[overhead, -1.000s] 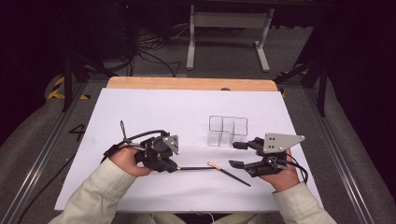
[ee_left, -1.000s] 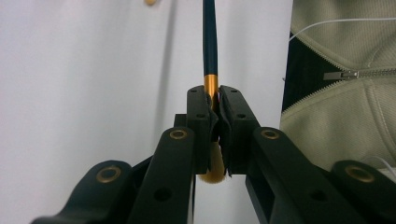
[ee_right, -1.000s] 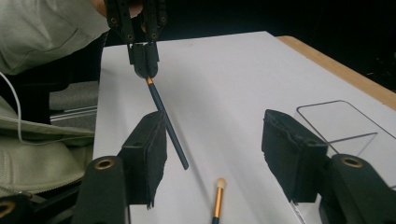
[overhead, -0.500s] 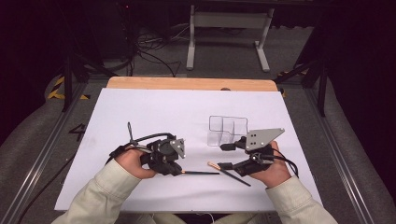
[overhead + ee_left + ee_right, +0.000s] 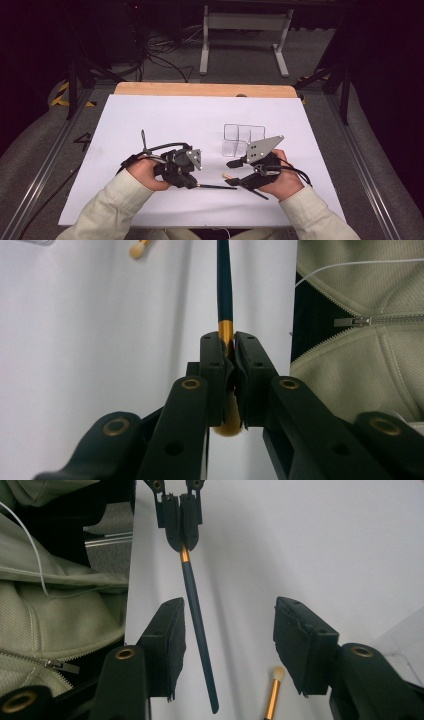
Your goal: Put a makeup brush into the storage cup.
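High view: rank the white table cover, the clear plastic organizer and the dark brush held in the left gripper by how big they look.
1. White table cover, far the largest.
2. Clear plastic organizer.
3. Dark brush, longish but very thin, the smallest in area.

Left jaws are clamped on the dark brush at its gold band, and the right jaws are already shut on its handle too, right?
Not quite. The left gripper is clamped on the dark brush at its gold band, but the right gripper is open: the right gripper view shows the handle lying between its jaws with a gap to each pad. The jaws have just been closing.
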`<move>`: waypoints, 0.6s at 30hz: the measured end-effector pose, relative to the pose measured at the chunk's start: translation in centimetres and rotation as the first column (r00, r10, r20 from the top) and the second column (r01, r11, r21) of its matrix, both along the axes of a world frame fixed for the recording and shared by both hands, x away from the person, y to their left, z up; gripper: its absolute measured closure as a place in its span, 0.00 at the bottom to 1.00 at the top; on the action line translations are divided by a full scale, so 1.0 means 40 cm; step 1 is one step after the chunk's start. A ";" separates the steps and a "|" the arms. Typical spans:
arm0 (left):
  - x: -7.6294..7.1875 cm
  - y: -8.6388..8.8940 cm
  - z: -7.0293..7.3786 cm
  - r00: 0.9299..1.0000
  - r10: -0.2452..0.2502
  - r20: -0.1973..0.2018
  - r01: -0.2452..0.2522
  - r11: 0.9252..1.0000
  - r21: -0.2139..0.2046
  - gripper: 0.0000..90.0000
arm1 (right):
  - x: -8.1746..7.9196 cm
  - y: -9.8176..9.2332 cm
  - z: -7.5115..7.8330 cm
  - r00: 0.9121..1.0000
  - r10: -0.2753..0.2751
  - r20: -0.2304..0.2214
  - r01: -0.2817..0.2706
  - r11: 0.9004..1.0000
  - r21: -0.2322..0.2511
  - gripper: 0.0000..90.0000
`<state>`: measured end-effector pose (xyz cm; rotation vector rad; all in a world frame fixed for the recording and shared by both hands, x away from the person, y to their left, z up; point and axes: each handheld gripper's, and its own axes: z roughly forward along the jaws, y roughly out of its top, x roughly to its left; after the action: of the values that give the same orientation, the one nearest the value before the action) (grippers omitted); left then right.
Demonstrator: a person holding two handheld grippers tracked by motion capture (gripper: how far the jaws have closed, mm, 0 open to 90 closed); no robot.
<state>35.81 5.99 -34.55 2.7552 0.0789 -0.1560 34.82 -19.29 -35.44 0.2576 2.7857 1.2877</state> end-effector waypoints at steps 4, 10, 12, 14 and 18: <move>0.007 -0.005 -0.002 1.000 0.004 -0.011 -0.004 1.000 0.011 0.93 | 0.008 0.017 -0.011 1.000 0.009 -0.027 -0.010 0.999 -0.031 0.51; 0.009 -0.010 -0.002 1.000 -0.004 -0.015 0.004 1.000 0.004 0.93 | 0.011 0.045 -0.026 0.999 0.034 -0.036 -0.036 0.998 -0.061 0.53; 0.008 -0.011 -0.003 1.000 -0.003 -0.015 0.003 1.000 0.005 0.93 | 0.012 0.054 -0.031 0.998 0.039 -0.042 -0.042 0.997 -0.070 0.53; 0.007 -0.011 -0.003 1.000 0.000 -0.015 0.000 1.000 0.009 0.93 | 0.013 0.064 -0.037 0.998 0.047 -0.048 -0.051 0.995 -0.086 0.55; 0.006 -0.011 -0.003 1.000 -0.002 -0.015 0.002 1.000 0.007 0.93 | 0.015 0.083 -0.049 0.995 0.062 -0.072 -0.070 0.992 -0.109 0.59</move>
<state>36.06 5.55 -34.67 2.7618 0.0813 -0.1771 35.43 -15.96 -37.40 0.2084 2.9357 1.1514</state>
